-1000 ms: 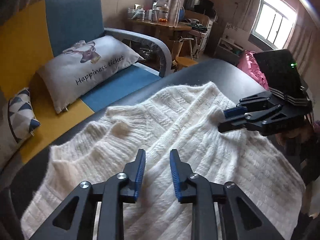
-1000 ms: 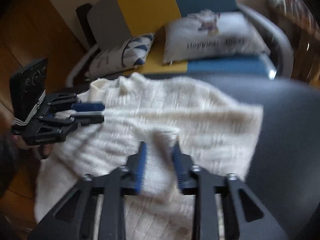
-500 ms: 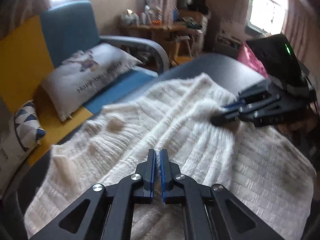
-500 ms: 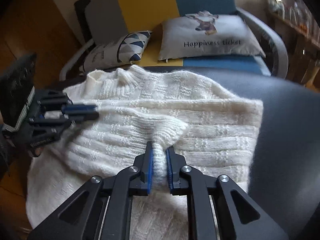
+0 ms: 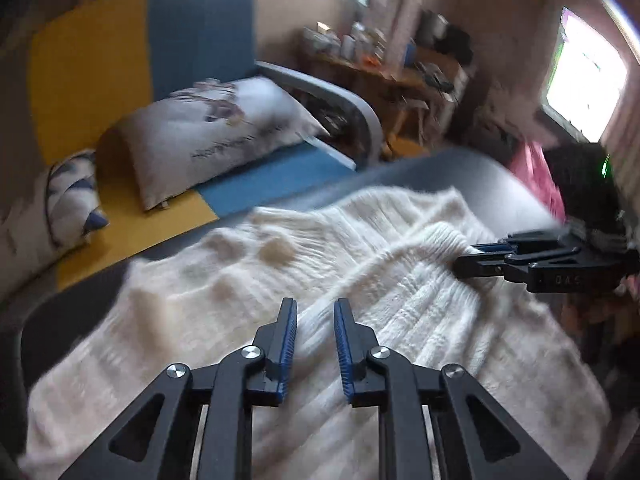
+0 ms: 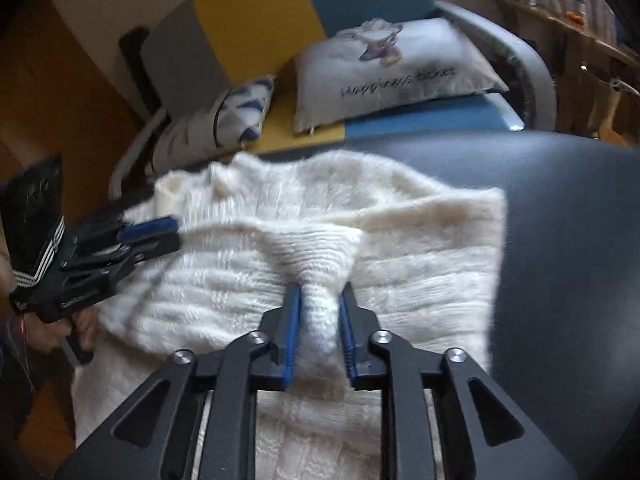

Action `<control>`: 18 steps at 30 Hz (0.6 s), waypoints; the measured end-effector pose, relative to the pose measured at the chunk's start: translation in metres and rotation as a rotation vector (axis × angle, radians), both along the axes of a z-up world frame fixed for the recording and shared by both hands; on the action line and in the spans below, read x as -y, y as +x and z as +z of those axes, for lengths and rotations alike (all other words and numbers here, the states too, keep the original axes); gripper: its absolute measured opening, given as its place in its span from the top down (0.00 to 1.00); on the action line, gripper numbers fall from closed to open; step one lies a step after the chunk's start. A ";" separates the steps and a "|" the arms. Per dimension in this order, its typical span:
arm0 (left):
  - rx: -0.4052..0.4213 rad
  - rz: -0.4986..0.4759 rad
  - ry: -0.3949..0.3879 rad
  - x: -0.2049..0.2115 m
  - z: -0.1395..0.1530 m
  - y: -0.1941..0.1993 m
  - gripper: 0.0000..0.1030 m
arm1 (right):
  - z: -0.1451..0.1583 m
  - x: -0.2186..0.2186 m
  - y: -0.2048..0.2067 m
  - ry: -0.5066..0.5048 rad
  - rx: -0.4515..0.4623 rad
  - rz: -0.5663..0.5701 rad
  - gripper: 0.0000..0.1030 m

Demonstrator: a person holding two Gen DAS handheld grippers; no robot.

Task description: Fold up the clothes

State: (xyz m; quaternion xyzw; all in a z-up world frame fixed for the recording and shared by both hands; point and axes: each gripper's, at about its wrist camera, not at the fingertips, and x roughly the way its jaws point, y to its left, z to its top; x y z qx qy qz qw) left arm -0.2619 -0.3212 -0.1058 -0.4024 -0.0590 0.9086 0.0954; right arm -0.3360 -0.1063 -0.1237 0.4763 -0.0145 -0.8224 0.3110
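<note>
Opening right hand-held gripper (image 6: 320, 320) | sweater (image 6: 256, 248) fold bunched between pads

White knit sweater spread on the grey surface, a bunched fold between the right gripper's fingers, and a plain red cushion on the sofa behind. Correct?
Not quite: the cushion is pale grey with an animal print and lettering, as the right wrist view shows. The rest holds: sweater, right gripper.

Two wrist cameras look steeply down and forward along their own fingers, close above a white sweater (image 5: 400, 300) (image 6: 400, 248) on a grey surface (image 6: 560, 220), sharing the sweater, the sofa (image 5: 200, 40) (image 6: 248, 8) beyond and each other's hand-held gripper.
</note>
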 end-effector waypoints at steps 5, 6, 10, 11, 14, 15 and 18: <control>-0.043 0.054 0.087 0.021 0.013 0.056 0.82 | 0.033 0.006 0.016 -0.008 -0.180 0.015 0.77; -0.035 0.054 0.086 0.022 0.010 0.068 0.82 | 0.033 0.014 0.019 0.000 -0.198 0.046 0.77; 0.079 0.105 0.032 0.031 -0.019 0.097 0.84 | 0.000 0.044 0.013 0.185 -0.114 0.081 0.77; 0.079 0.112 0.064 0.036 -0.020 0.103 0.84 | -0.012 0.045 0.010 0.211 -0.066 0.070 0.77; 0.065 0.134 0.157 0.049 -0.022 0.122 0.84 | -0.010 0.037 0.018 0.179 -0.065 0.069 0.76; 0.051 0.155 0.180 0.053 -0.020 0.127 0.83 | -0.009 0.035 0.021 0.184 -0.065 0.072 0.75; 0.009 0.240 0.222 0.066 -0.016 0.142 0.79 | 0.001 0.027 0.032 0.170 -0.093 0.025 0.58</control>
